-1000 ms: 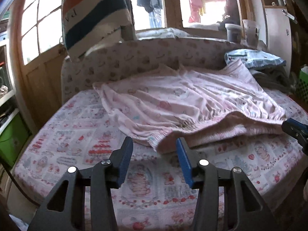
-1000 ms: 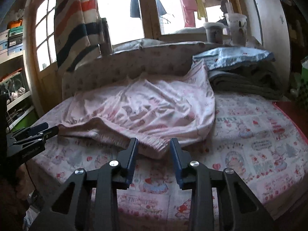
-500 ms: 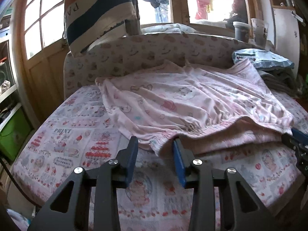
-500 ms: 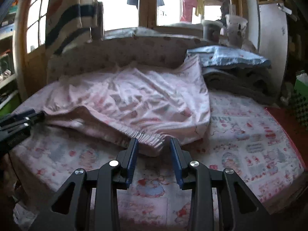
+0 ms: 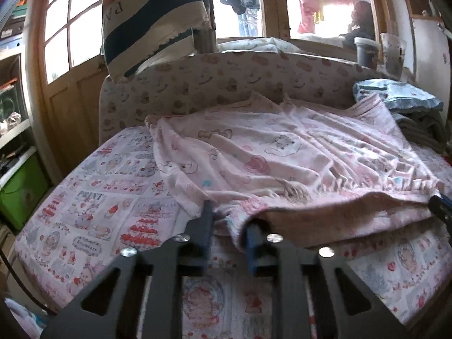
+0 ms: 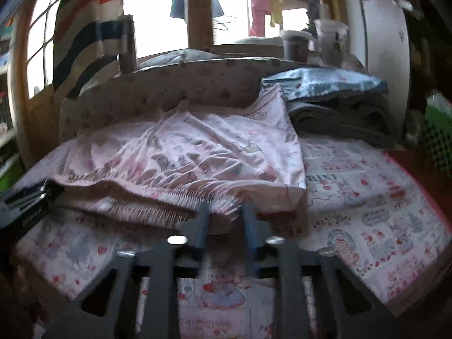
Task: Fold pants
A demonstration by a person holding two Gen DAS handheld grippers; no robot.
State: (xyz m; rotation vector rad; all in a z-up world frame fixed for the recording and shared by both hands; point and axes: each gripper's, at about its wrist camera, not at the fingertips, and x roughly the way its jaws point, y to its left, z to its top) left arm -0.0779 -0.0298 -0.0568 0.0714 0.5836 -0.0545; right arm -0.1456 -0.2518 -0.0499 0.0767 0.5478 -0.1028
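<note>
Closing now, both grippers bite the waistband of the pink pyjama pants (image 5: 282,152) spread on the bed (image 5: 93,206): left gripper (image 5: 227,220) at one corner, right gripper (image 6: 223,212) at the other, legs running straight away toward the headboard (image 5: 226,76).

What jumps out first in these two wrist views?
The pink printed pants spread across the patterned bed sheet, waistband towards the cameras. The left gripper and right gripper are each closing on a corner of that waistband, with fabric between the jaws. Behind, a striped towel hangs at the bright window, upper left.
</note>
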